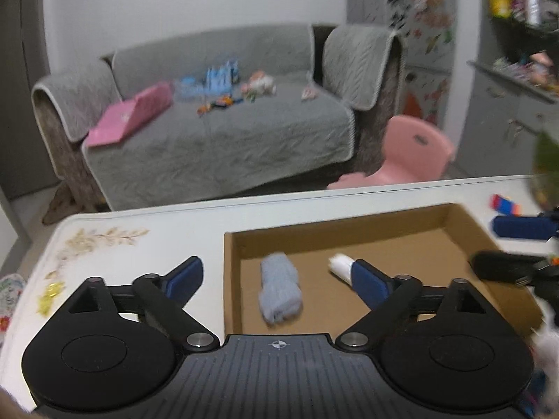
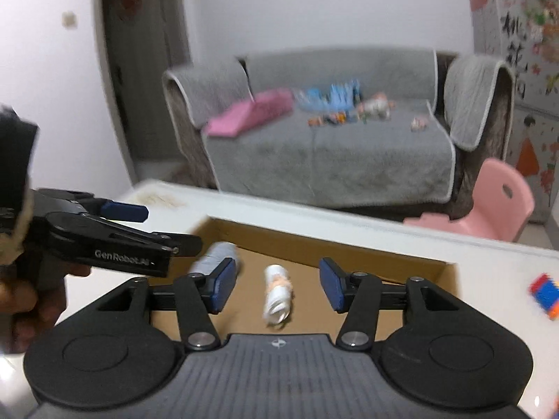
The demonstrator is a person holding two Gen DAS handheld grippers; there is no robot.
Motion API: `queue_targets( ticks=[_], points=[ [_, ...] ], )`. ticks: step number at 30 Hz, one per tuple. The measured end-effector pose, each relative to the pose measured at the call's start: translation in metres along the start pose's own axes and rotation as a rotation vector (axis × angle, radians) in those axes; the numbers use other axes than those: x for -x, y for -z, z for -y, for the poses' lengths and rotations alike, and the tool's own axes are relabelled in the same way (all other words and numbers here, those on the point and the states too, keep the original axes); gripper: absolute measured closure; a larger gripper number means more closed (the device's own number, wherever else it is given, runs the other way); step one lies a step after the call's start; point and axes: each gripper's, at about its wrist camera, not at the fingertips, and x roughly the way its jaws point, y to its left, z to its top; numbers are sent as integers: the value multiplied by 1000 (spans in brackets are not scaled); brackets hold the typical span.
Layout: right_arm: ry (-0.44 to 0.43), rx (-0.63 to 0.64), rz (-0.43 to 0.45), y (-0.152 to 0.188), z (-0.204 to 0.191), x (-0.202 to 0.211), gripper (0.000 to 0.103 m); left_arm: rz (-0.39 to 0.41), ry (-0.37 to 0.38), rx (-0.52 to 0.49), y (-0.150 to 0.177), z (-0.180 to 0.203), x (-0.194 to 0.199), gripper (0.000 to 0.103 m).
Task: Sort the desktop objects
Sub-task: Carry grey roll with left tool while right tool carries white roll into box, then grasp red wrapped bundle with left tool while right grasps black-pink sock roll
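A shallow cardboard box (image 1: 464,223) (image 2: 412,262) lies on the white table (image 1: 146,244) (image 2: 496,279). In it lie a rolled light-blue cloth (image 1: 279,288) (image 2: 216,255) and a white paper roll (image 1: 340,266) (image 2: 277,295). My left gripper (image 1: 279,279) is open and empty over the box's left edge; it also shows from the side in the right wrist view (image 2: 167,230). My right gripper (image 2: 277,284) is open and empty above the white roll; it also shows in the left wrist view (image 1: 506,248).
A blue-and-orange toy block (image 1: 499,202) (image 2: 545,295) lies on the table right of the box. Beyond the table stand a grey sofa (image 1: 216,132) with toys on it and a pink child's chair (image 1: 412,153) (image 2: 496,202).
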Motion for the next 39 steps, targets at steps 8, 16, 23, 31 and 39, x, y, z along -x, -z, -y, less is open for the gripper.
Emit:
queue_targets(
  ticks=[8,16,23,31,39],
  points=[
    [-59,-6,79,85,-21,149,32,46,-33,-30,87,0,112,1],
    [-123,-40,21,155,-67,174,22,-60,94,-8,159,19,134,1],
    [-122,67,-31,178,-87,140,23,-126,141,116,180,29,114,1],
    [-111,79,-42,191,-80,134,23,-160,122,175,187,40,98,1],
    [-94,105,-66,200,-84,124,23,-182,144,211,189,47,89,1]
  ],
)
